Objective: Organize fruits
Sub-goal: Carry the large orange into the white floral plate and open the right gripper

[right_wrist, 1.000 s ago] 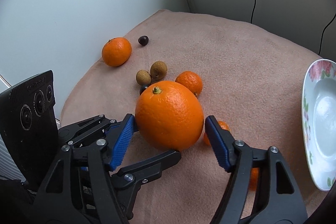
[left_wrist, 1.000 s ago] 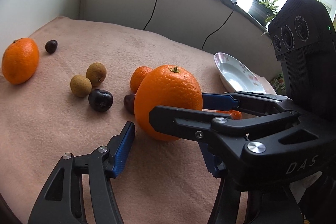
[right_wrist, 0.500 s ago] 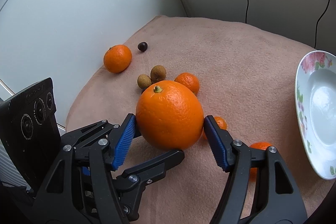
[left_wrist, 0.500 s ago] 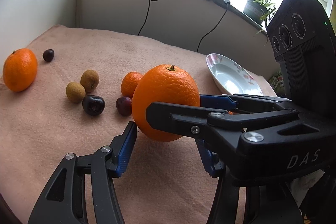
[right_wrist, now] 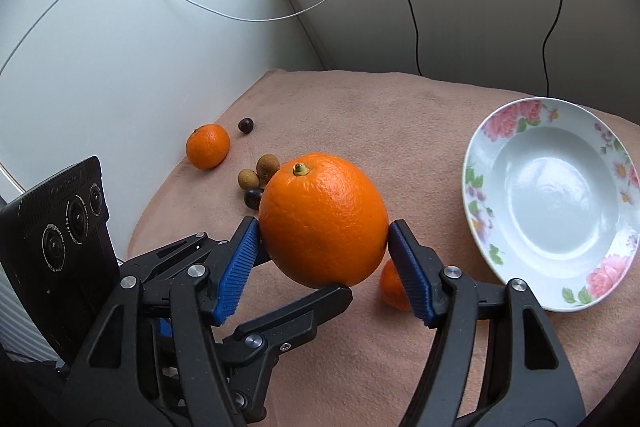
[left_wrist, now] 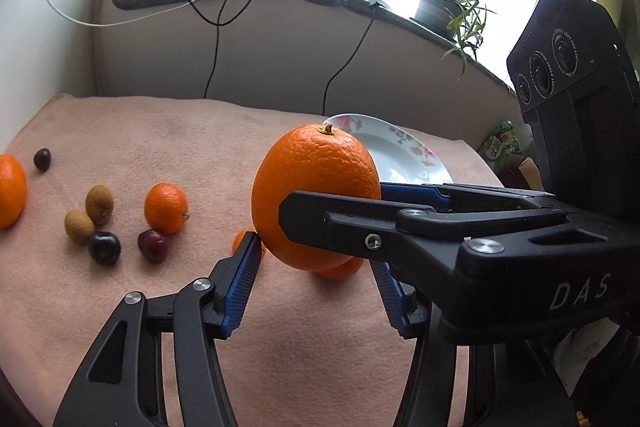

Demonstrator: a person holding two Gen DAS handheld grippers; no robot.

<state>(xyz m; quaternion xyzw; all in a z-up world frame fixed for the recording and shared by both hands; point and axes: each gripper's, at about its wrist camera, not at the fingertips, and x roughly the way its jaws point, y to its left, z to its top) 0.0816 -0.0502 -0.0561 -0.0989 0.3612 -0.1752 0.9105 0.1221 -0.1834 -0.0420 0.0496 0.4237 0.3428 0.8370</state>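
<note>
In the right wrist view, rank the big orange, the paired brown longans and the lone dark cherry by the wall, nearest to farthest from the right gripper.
1. Big orange: clamped between the right gripper pads.
2. Brown longans: just beyond, upper left of the orange.
3. Lone dark cherry: farthest back, near the wall, beside a tangerine.
</note>
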